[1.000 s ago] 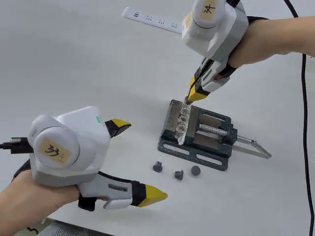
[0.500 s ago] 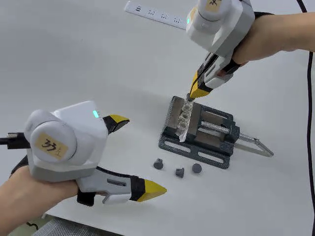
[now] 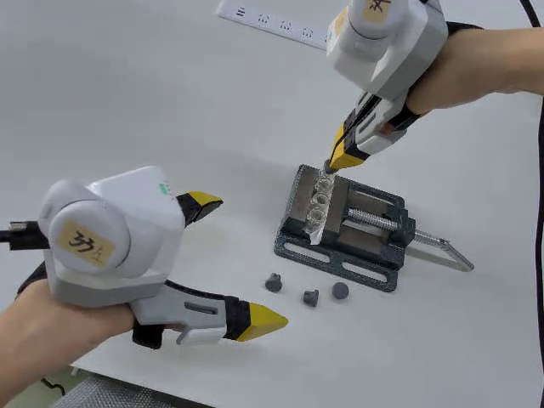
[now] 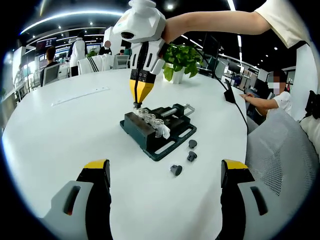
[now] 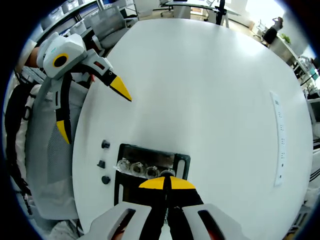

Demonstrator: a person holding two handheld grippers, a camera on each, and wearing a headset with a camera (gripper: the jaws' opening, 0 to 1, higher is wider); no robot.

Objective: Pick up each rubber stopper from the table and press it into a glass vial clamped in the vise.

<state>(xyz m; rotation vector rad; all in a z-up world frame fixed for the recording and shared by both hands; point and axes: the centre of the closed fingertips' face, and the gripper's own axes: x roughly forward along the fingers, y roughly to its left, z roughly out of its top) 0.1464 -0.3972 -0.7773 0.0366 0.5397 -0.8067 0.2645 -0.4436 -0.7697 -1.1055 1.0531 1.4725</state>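
A dark vise (image 3: 374, 246) clamps a row of three glass vials (image 3: 318, 206). My right gripper (image 3: 335, 165) points down at the far vial with its yellow tips together, shut on a small dark rubber stopper (image 3: 327, 173) at that vial's mouth. The right gripper view has its shut tips (image 5: 166, 183) over the vials (image 5: 137, 168). Three loose rubber stoppers (image 3: 273, 283) (image 3: 310, 297) (image 3: 340, 291) lie on the table in front of the vise. At the lower left my left gripper (image 3: 234, 259) hangs open and holds nothing, facing the vise (image 4: 150, 135) and stoppers (image 4: 176, 170).
A white power strip (image 3: 272, 21) lies at the table's far edge. A black cable (image 3: 537, 212) runs down the right side. The vise handle (image 3: 446, 252) sticks out to the right. People sit at desks behind the round white table (image 4: 60, 135).
The head camera has shifted a little. My right gripper stays pointed at the far vial, and the left gripper stays open in place.
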